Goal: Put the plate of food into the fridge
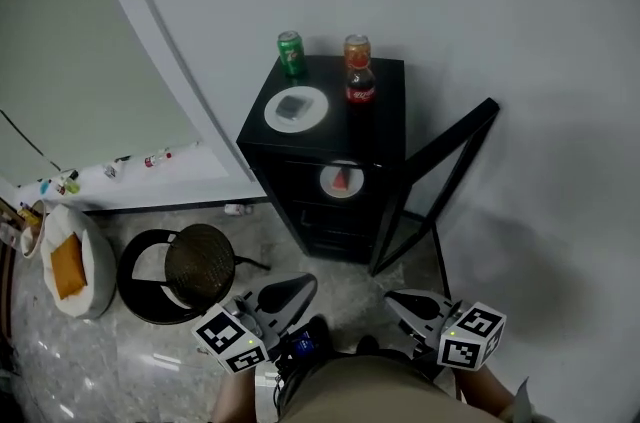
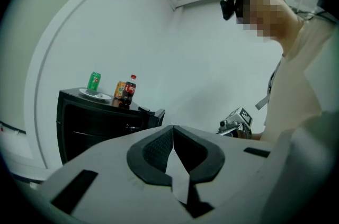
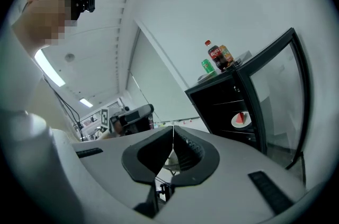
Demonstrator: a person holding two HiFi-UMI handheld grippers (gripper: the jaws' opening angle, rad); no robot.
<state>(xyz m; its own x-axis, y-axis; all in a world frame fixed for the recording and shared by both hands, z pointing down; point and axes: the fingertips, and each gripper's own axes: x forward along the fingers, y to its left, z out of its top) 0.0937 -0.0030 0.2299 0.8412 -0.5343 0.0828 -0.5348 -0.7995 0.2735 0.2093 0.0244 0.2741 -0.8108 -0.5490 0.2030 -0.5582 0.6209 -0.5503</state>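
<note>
The black fridge (image 1: 385, 123) stood against the far wall with its glass door (image 1: 455, 131) swung open to the right. The plate of food (image 1: 341, 180), a white plate carrying a red wedge, sat on an upper shelf inside the fridge, and it also showed through the open front in the right gripper view (image 3: 241, 119). On the fridge's top a green can (image 1: 291, 53) stood at the far left, with a second white plate (image 1: 296, 108) bearing a dark grey square piece just nearer than it. An orange can (image 1: 356, 50) stood at the far right, and a cola bottle (image 1: 360, 83) stood directly in front of it. Both grippers were held low and near, well apart from the fridge, above the marbled floor (image 1: 120, 361). The left gripper (image 1: 303, 284) had its fingers (image 2: 153, 151) pressed together at the tips with nothing between them. The right gripper (image 1: 398, 298) likewise had its fingers (image 3: 188, 151) closed tip to tip and empty. A round black stool (image 1: 200, 263) stood on the floor to the left of the fridge, and a white cushion (image 1: 85, 261) with an orange patch lay farther left.
</note>
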